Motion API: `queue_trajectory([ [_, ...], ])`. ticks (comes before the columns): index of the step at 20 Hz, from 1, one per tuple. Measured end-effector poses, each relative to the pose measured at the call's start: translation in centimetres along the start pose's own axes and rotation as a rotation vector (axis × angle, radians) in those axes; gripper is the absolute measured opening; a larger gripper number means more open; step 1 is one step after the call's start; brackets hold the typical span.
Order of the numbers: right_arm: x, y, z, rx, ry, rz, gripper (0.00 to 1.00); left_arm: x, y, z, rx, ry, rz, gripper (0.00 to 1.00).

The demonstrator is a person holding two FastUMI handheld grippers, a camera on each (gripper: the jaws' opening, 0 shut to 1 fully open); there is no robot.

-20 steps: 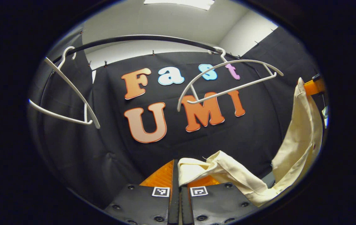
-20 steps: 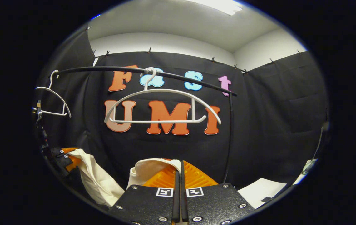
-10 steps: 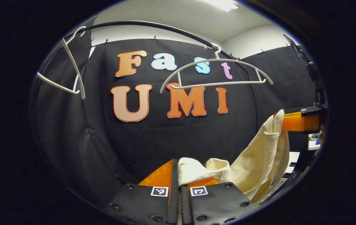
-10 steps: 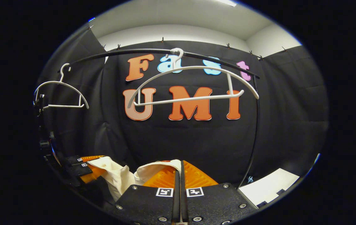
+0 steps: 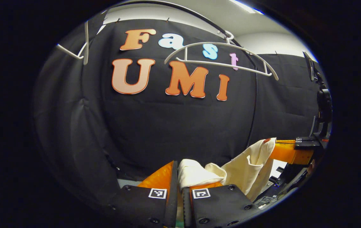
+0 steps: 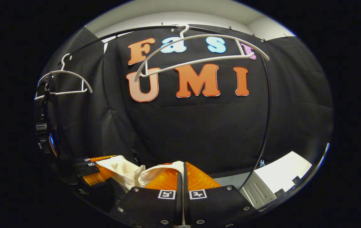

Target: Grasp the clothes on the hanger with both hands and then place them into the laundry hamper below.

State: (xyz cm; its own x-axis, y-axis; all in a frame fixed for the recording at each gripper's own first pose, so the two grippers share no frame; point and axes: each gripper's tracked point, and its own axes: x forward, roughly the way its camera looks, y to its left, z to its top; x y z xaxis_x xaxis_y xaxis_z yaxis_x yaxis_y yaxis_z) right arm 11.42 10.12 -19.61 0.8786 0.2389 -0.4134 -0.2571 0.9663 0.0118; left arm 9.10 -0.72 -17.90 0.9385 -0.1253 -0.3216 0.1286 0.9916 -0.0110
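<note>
Each hand-held gripper, left [image 5: 178, 172] and right [image 6: 182, 172], grips the cream garment [image 5: 247, 164] below two bare hangers [image 6: 196, 50]

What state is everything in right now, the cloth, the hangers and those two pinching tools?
Cream cloth garment: off the hangers, held at both ends.
Near white plastic hanger: bare, hooked on the black rail.
Far white plastic hanger: bare, hanging.
Left gripper: shut on the garment.
Right gripper: shut on the garment.
</note>
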Motion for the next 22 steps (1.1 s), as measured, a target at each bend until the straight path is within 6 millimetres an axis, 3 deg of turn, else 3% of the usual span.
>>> queue_trajectory([
  [9, 0.3, 0.6, -8.6, 0.114, 0.205, -0.025, 0.02, 0.0, 0.6, -5.8, -0.004, 0.158, 0.022, 0.15],
  [18, 0.7, -1.6, -17.7, 0.159, 0.472, -0.11, 0.05, 0.5, 1.2, -12.8, -0.05, 0.375, 0.062, 0.16],
  [22, 0.1, -1.7, -20.6, 0.186, 0.573, -0.12, 0.1, -0.1, 2.2, -15.6, -0.11, 0.482, 0.092, 0.18],
])
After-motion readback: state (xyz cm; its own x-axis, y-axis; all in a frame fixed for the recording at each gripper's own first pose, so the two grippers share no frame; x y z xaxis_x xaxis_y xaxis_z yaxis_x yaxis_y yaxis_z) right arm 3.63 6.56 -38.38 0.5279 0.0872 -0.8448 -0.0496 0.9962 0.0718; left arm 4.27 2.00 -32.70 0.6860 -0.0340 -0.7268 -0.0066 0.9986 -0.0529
